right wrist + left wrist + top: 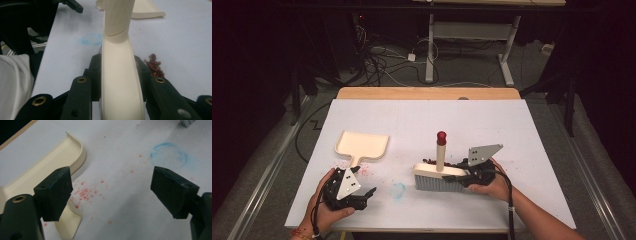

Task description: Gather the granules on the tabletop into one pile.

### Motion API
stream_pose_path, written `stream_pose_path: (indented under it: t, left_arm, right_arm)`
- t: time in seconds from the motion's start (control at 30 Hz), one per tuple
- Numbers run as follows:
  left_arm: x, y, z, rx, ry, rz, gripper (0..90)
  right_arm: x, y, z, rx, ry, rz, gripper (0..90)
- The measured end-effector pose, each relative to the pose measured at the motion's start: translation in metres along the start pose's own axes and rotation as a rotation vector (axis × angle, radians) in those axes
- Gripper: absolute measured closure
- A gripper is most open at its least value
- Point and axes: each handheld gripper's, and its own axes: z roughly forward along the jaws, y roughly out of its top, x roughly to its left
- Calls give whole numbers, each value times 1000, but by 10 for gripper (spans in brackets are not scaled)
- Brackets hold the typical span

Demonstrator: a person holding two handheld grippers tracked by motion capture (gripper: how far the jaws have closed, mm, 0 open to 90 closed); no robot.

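Cream plastic brush [439,172], upright on a white worktop [537,150], pinched across its back by the jaws of the right gripper [464,175]; grey bristles down on the surface, red-capped handle standing straight up. Held that way, most likely, so the bristles could drag debris sideways. Just behind the brush, a small heap of dark red bits [154,65], lying close against its far side as if gathered there.

Well to the left of the brush, a matching cream dustpan [362,144], flat on the worktop, mouth pointing away from the person, handle pointing back toward them. Probably laid so to receive the sweepings.

Left of the brush and close to the dustpan's handle, the left gripper [357,196], jaws spread wide and holding nothing; seemingly poised to take the handle and steady the pan.

Between the spread jaws, a scatter of fine red crumbs [85,192] beside the dustpan. Nearer the brush, a faint blue ring stain [398,190] on the worktop.
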Motion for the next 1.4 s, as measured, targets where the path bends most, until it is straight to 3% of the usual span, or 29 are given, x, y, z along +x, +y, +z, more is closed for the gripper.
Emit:
stream_pose_path:
  t: [0.2, 0.27, 0.33, 0.47, 0.73, 0.77, 0.87, 0.9, 0.93, 1.0, 1.03, 1.07, 1.13, 1.23, 1.27, 1.3, 1.4]
  left_arm:
    - [0, 0, 0, 0, 0, -1, 168]
    - [0, 0, 1, 5, -1, 4, 168]
    - [-1, 0, 1, 6, -4, 5, 168]
    - [-1, 0, 0, 5, -4, 7, 168]
    - [-2, 0, -1, 3, -4, 17, 168]
    - [-1, -1, -1, 3, -4, 16, 168]
    - [-1, -1, -2, -1, -2, 11, 168]
    - [-1, -1, -2, -1, -1, 11, 168]
    - [-1, -1, -2, -2, 0, 12, 168]
    - [-1, 0, -2, -2, -2, 16, 168]
    - [-1, 0, -2, -2, -2, 16, 168]
    - [-2, 0, -1, -1, -3, 18, 168]
    - [-2, 1, 0, -2, -4, 21, 168]
    - [-2, 2, 1, 1, -9, 27, 168]
    - [-2, 3, 2, 1, -9, 29, 168]
    - [-2, 3, 2, 0, -10, 27, 168]
    - [-1, 3, 3, 6, -13, 30, 168]
  right_arm:
    - [-18, 0, 9, -30, 24, 17, 676]
    - [-23, 3, 9, -44, -3, 12, 678]
    - [-23, 6, 8, -47, -32, 12, 678]
    - [-24, 7, 2, -73, -29, 23, 678]
    - [-8, 16, -26, -96, -112, 9, 678]
    - [-6, 16, -32, -100, -128, 12, 678]
    - [6, 12, -54, -88, -258, 21, 677]
    - [6, 12, -54, -88, -258, 21, 677]
    - [10, 8, -63, -96, -323, 39, 678]
    - [12, 3, -69, -113, -376, 67, 678]
    - [12, 3, -69, -113, -376, 67, 678]
    - [12, -1, -71, -118, -423, 95, 678]
    - [10, -6, -69, -102, -472, 109, 678]
    - [4, -12, -66, -78, -500, 127, 678]
    - [-1, -18, -63, -48, -543, 125, 678]
    - [-1, -18, -63, -48, -543, 125, 678]
    - [-6, -26, -60, -36, -609, 162, 679]
